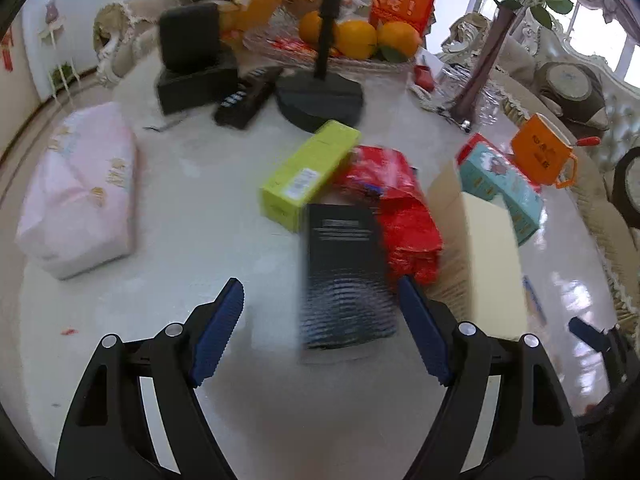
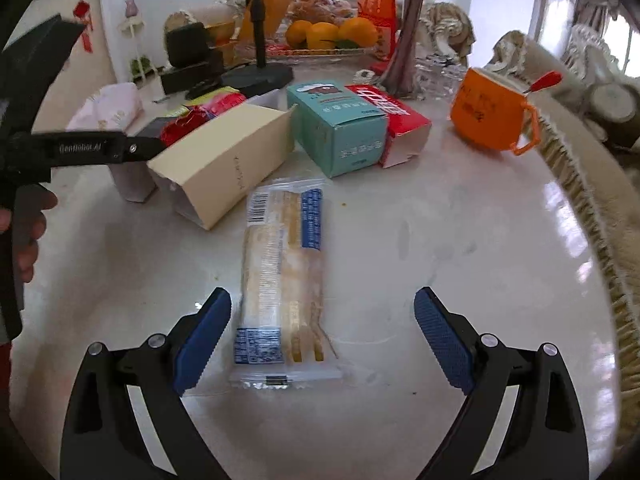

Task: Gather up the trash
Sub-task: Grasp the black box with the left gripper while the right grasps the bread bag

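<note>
- My left gripper [image 1: 320, 312] hangs over the table [image 1: 192, 208] with its jaws spread wide and nothing pinched — a black box [image 1: 346, 276] lies flat between the blue pads, its near end just inside them, touching neither pad that I can see.
- Beyond that box a red wrapper [image 1: 404, 216] lies crumpled against its right side, and a yellow-green box [image 1: 308, 174] lies aslant just behind, toward the table's middle.
- A cream carton [image 1: 476, 256] sits right of the red wrapper, with a teal box [image 1: 500, 188] behind it.
- A pink tissue pack [image 1: 80, 192] rests near the table's left edge, well apart from the clutter.
- My right gripper [image 2: 322, 334] is likewise released, jaws wide — a clear snack wrapper [image 2: 280, 280] lies lengthwise on the table between the pads, nearer the left pad, not gripped.
- In the right wrist view the cream carton lies behind the wrapper, the teal box just beside it, and a red-and-white box [image 2: 404, 128] touches the teal one.
- An orange mug [image 2: 488, 112] stands near the table's right edge.
- The left gripper's black body and the hand holding it show at the left of that view.
</note>
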`<state>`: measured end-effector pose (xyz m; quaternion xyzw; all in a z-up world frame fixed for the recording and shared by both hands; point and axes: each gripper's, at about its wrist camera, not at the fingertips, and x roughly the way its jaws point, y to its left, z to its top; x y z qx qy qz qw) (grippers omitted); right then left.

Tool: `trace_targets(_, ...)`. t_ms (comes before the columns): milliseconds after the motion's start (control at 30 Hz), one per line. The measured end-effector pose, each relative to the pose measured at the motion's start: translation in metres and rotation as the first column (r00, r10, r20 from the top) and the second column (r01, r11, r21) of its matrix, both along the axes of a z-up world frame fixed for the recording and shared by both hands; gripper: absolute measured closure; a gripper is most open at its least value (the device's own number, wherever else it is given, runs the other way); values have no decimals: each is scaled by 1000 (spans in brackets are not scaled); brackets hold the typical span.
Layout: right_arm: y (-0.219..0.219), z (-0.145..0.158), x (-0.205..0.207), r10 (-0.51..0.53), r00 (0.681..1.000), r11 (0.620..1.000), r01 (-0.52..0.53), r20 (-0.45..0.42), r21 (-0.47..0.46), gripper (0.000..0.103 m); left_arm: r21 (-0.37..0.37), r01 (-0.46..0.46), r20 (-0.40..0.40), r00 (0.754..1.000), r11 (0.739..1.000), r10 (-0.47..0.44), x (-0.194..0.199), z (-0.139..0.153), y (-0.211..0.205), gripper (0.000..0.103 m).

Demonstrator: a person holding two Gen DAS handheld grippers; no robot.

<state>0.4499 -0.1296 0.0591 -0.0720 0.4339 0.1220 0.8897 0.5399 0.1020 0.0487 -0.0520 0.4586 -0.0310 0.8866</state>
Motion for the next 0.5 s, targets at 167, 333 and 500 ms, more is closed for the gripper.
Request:
trace_targets(167,8,0,5,23,1000,1000,-23,1,2,15,-35,25,-7,1000,999,-26,1,0,1,26)
trace_targets(333,12,-2,7,40,999,999,-40,-10,-13,15,95,64,-51,997,993,-59,13,-14,-21,26)
trace_targets(500,12,-5,10,42,999,999,-42,-35,-15,18,131,60,-45,998,990,-54,21,-24,-20,25)
